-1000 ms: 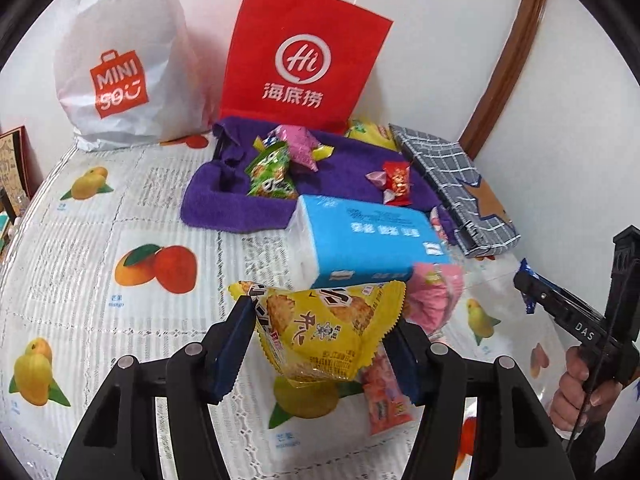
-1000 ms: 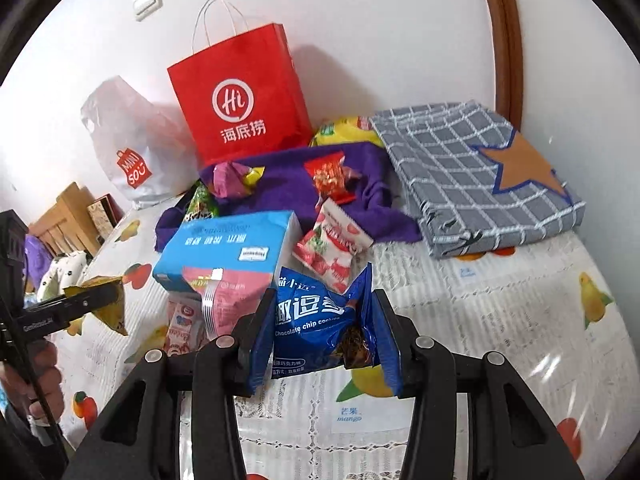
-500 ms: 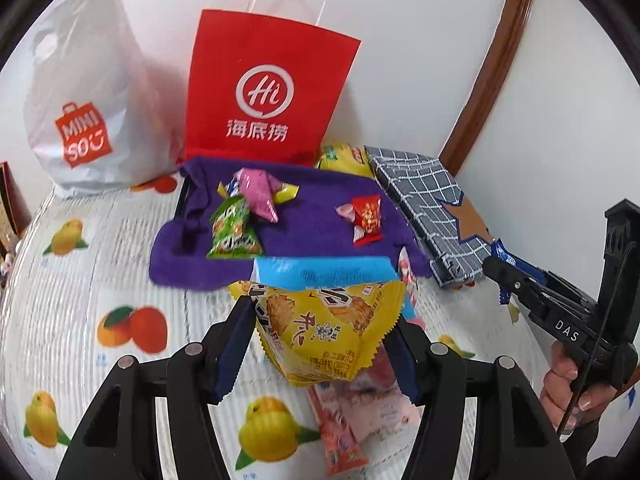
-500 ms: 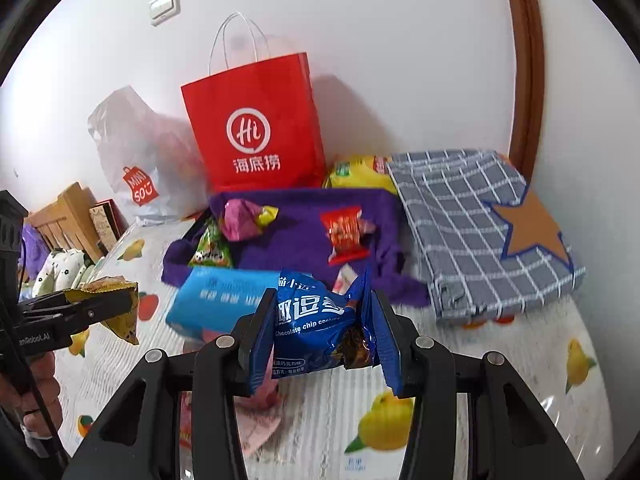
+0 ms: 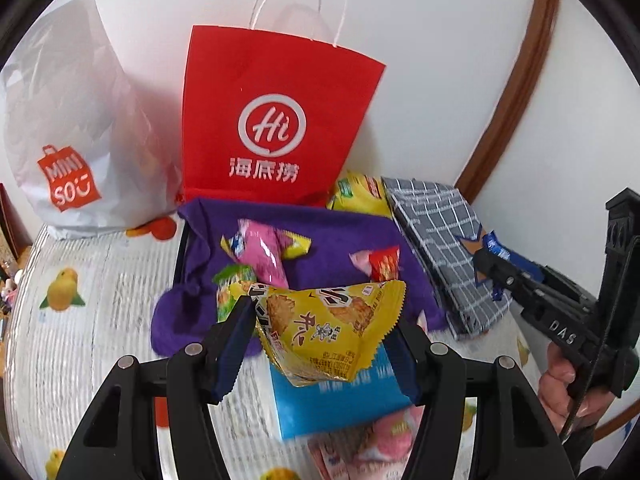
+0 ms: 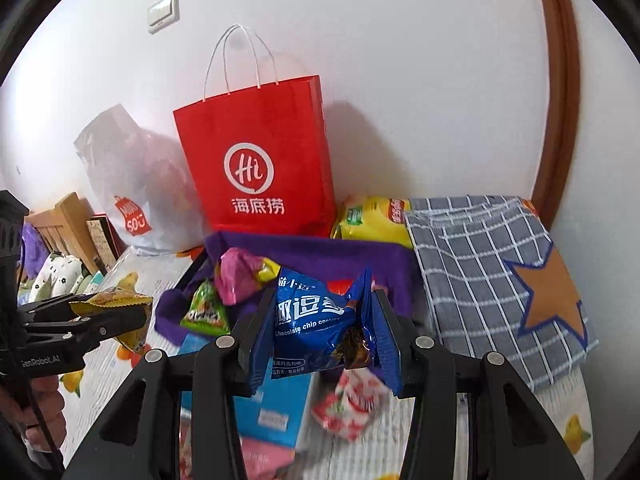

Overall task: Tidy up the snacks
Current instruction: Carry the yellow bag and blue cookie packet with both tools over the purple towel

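The left gripper (image 5: 320,340) is clamped on a yellow snack pack (image 5: 328,332), held above the blue box (image 5: 332,408). The right gripper (image 6: 320,332) is clamped on a blue cookie pack (image 6: 316,320), held in front of the purple cloth (image 6: 344,256) bearing other snacks.

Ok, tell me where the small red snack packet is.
In the left wrist view the small red snack packet lies right of centre on the purple cloth, between the pink packet and the grey checked cloth.

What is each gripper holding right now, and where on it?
Left gripper: yellow snack packet, pinched across its sides. Right gripper: blue cookie packet, likewise.
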